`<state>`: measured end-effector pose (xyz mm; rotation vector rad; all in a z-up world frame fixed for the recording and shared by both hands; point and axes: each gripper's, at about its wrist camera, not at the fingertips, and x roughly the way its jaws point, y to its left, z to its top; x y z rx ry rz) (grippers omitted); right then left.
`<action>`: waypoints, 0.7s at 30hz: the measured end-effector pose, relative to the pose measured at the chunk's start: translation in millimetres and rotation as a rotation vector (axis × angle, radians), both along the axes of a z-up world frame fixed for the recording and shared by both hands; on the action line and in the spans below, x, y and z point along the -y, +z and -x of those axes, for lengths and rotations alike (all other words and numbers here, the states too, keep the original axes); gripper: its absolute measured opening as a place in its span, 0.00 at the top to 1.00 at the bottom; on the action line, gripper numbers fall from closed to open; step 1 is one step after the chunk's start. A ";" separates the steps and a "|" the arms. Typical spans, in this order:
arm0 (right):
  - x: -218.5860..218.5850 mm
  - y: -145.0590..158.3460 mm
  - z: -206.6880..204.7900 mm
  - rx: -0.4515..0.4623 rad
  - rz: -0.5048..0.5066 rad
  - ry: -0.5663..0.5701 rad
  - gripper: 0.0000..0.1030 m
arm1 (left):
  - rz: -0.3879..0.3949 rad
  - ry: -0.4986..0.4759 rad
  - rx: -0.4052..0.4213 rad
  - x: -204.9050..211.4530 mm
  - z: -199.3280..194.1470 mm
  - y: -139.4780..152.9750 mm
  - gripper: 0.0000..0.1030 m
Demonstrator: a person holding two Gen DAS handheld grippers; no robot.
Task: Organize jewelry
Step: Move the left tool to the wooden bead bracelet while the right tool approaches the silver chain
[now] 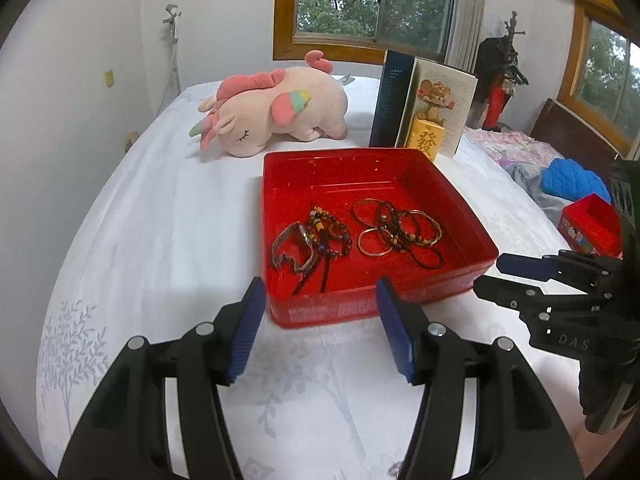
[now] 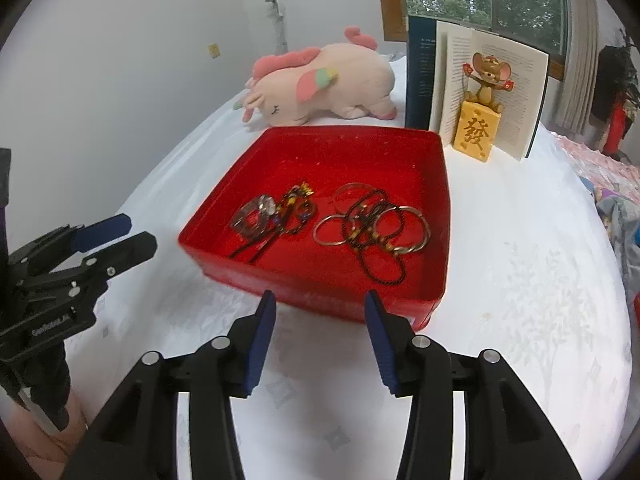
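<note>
Jaws spread and empty, left gripper (image 1: 320, 312) and right gripper (image 2: 320, 320) sit just before the red tray's (image 1: 460, 204) near rim.

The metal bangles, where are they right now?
In both wrist views the metal bangles lie tangled with dark cords in the right half of the red tin, beside the beaded pile on its left.

left wrist cam: looked forward and down from close by at the near-left side of the red tin (image 1: 376, 184) on the bed (image 1: 160, 208) | right wrist cam: same, from its near-right corner | shared: tin, unicorn plush (image 1: 276, 110), open book (image 2: 480, 84), each other's gripper
</note>
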<state>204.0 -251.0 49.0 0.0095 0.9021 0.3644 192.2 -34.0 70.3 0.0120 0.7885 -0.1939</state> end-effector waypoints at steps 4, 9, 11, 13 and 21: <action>-2.9 -1.0 11.6 0.003 0.002 0.009 0.55 | 0.005 0.012 -0.005 -6.9 8.7 -2.1 0.43; -6.9 -3.7 27.8 0.008 0.006 0.022 0.53 | 0.000 0.020 -0.012 -16.7 20.5 -8.2 0.40; -8.0 -6.0 32.6 0.005 0.007 0.027 0.52 | 0.000 0.024 -0.018 -20.8 24.7 -11.1 0.40; -9.1 -10.2 39.1 -0.002 0.005 0.034 0.52 | -0.003 0.027 -0.023 -23.7 28.6 -14.2 0.38; -7.1 -26.6 59.7 -0.040 0.003 0.044 0.51 | -0.021 0.025 -0.051 -32.6 50.3 -31.8 0.28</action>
